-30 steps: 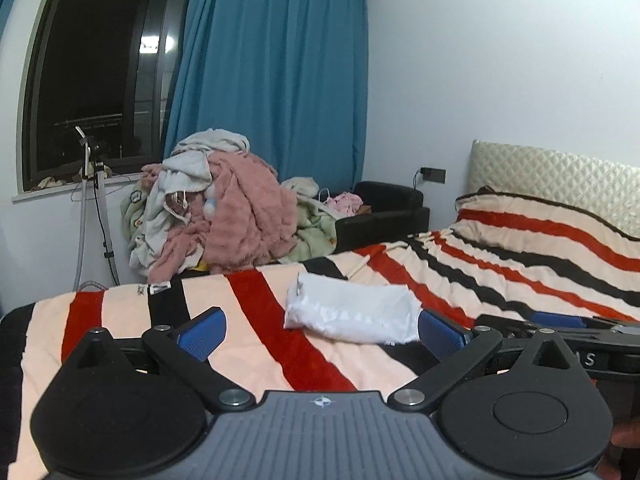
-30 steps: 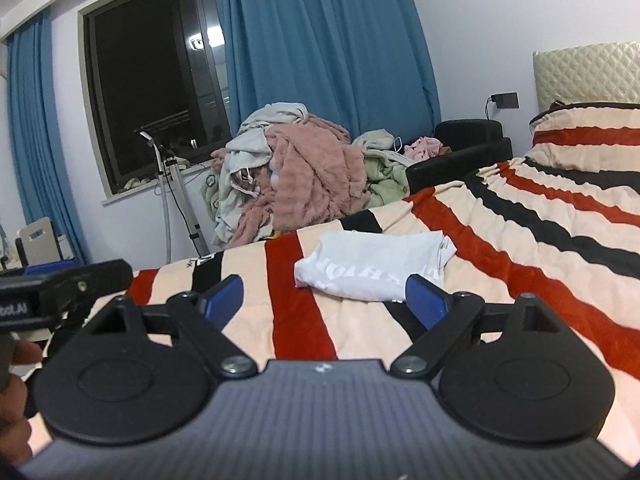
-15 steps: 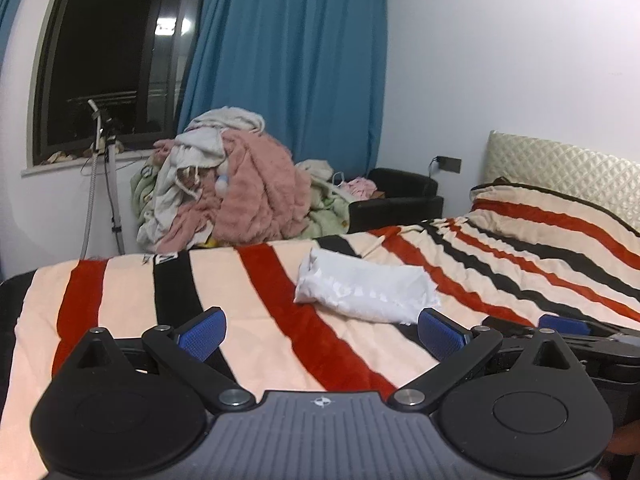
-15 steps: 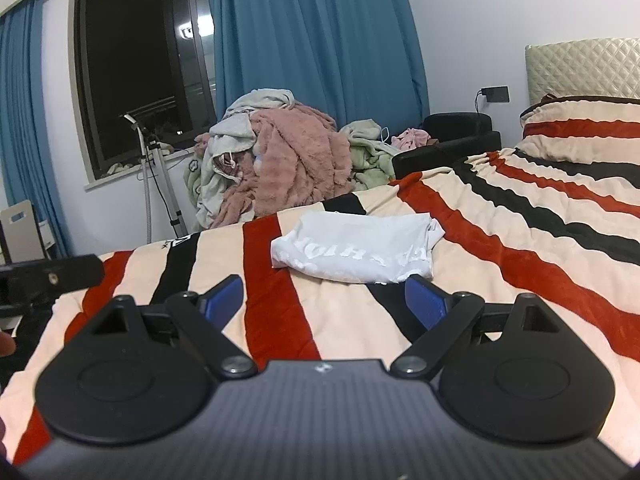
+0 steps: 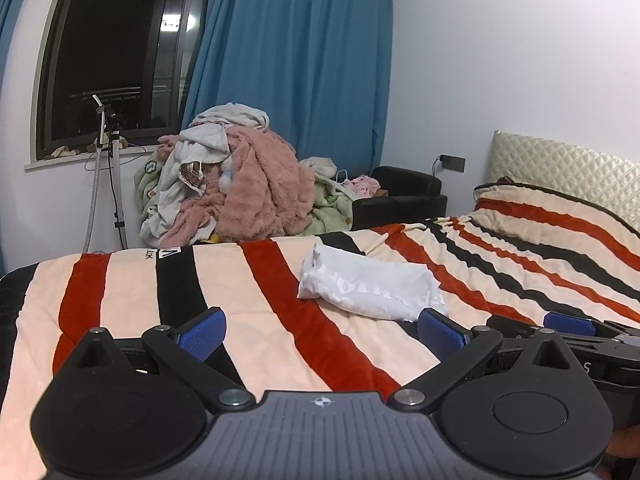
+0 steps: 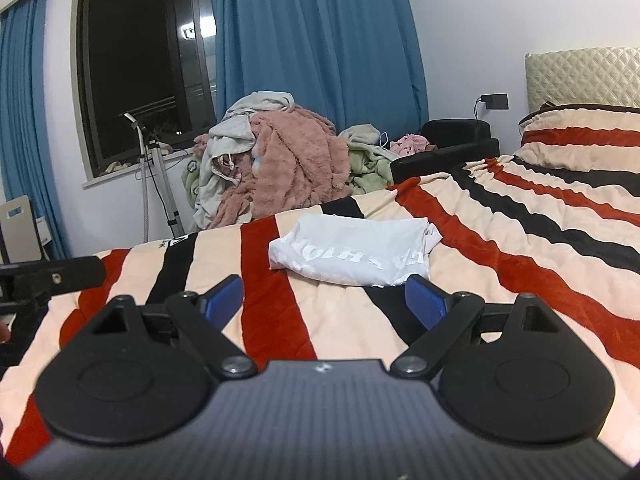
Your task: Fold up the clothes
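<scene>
A folded white T-shirt (image 5: 370, 286) (image 6: 354, 250) with pale lettering lies flat on the striped bedspread (image 5: 248, 292) (image 6: 500, 248). My left gripper (image 5: 322, 330) hovers just short of it, open, with nothing between its blue pads. My right gripper (image 6: 324, 300) is also open and empty, its right pad close to the shirt's near edge. In the left wrist view the right gripper's blue pad (image 5: 566, 322) shows low at the right. The left gripper's black body (image 6: 52, 278) juts in from the left edge of the right wrist view.
A tall heap of unfolded clothes (image 5: 236, 188) (image 6: 276, 160), pink, grey and green, rises beyond the far edge of the bed. A black armchair (image 5: 400, 200) stands beside it. A garment steamer pole (image 5: 110, 172) stands under the dark window. The padded headboard (image 5: 560, 168) is at the right.
Both grippers have sunk a little toward the bed over the second, then held still. The white shirt has not moved and both grippers stay open.
</scene>
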{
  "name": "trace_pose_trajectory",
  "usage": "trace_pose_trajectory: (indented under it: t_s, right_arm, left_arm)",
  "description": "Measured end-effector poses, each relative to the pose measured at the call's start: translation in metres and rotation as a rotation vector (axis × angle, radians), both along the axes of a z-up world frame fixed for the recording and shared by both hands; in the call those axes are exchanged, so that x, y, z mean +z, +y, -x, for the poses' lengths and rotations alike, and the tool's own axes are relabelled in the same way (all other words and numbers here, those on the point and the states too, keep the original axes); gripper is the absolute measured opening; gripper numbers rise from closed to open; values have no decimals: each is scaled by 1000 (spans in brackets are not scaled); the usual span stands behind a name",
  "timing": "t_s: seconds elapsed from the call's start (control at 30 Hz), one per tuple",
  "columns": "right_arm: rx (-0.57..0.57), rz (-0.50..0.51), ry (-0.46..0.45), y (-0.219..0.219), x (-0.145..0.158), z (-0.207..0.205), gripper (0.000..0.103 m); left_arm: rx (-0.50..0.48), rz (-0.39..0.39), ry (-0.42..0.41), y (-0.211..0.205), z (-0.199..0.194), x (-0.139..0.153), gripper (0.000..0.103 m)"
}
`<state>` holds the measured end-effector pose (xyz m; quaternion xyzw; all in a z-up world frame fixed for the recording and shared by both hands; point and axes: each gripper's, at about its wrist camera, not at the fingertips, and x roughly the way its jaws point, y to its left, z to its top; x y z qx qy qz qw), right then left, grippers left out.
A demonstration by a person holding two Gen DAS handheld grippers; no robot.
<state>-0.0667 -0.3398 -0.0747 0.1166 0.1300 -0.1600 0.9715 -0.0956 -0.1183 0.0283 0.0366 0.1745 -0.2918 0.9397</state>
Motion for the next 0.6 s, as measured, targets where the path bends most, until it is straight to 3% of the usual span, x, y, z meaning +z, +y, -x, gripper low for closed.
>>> trace_pose_trajectory:
  t_s: [0.6]
  right_arm:
    - [0,-4,13,1,0,-4,89]
  left_arm:
    - [41,9,6,3,-2,-1,103]
